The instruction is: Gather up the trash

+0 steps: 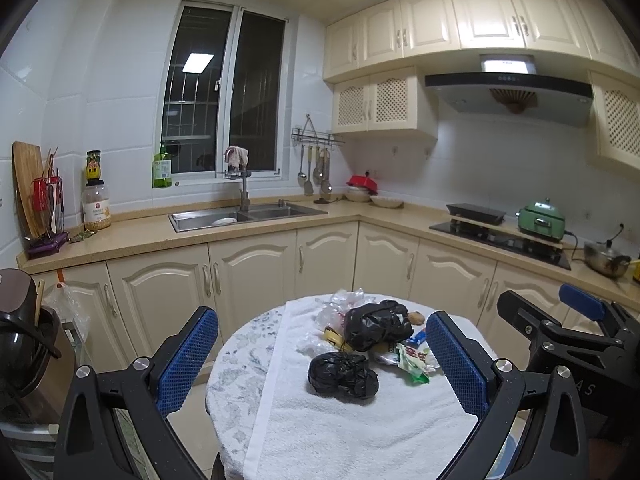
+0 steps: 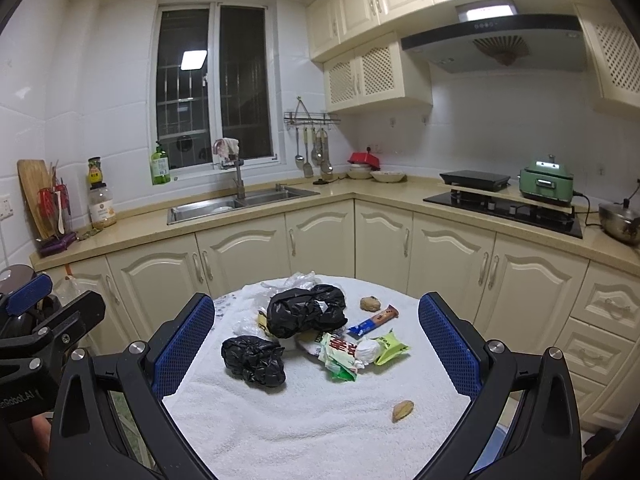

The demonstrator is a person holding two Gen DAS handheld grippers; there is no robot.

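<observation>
A pile of trash lies on a round table under a white towel (image 1: 360,432) (image 2: 304,412). A small crumpled black bag (image 1: 343,374) (image 2: 253,359) lies nearest, a bigger black bag (image 1: 376,325) (image 2: 306,310) behind it. Beside them are green snack wrappers (image 1: 414,364) (image 2: 340,354), a blue wrapper (image 2: 372,322), clear plastic (image 1: 340,306), a brown lump (image 2: 369,303) and a brown scrap (image 2: 402,410). My left gripper (image 1: 322,356) is open and empty above the table's near side. My right gripper (image 2: 316,348) is open and empty, also short of the pile.
Cream cabinets and a counter with a sink (image 1: 244,216), a stove (image 1: 500,236) and a green cooker (image 1: 541,218) run behind the table. A dark appliance (image 1: 24,332) stands at the left. The right gripper shows in the left wrist view (image 1: 568,332).
</observation>
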